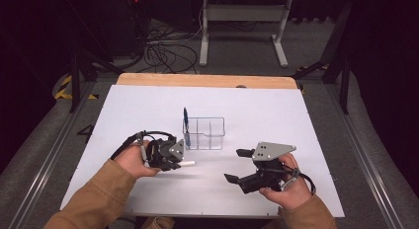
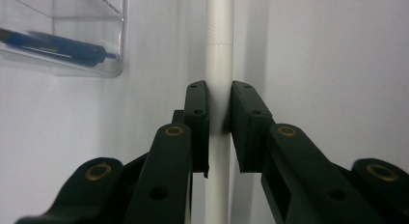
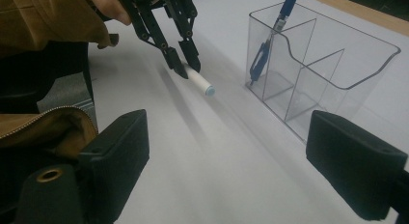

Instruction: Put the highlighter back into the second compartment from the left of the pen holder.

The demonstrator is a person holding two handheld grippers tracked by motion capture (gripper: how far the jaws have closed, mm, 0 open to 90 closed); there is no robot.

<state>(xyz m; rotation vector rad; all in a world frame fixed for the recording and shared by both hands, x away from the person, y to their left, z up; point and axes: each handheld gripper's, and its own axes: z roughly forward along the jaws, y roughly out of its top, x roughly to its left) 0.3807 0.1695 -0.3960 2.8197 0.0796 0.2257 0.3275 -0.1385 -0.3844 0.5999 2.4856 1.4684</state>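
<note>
My left gripper is shut on a white pen, held a little above the white table sheet with its capped end sticking out toward the right. In the left gripper view both pads squeeze the pen's barrel. A clear plastic organiser with several compartments stands just beyond, with a blue pen leaning in its left compartment. My right gripper hovers open at the front right, nothing between its wide jaws.
The white sheet covers a wooden tabletop. Beyond the far edge lie tangled cables and a white desk frame on the floor. Brown sleeves enter from the bottom.
</note>
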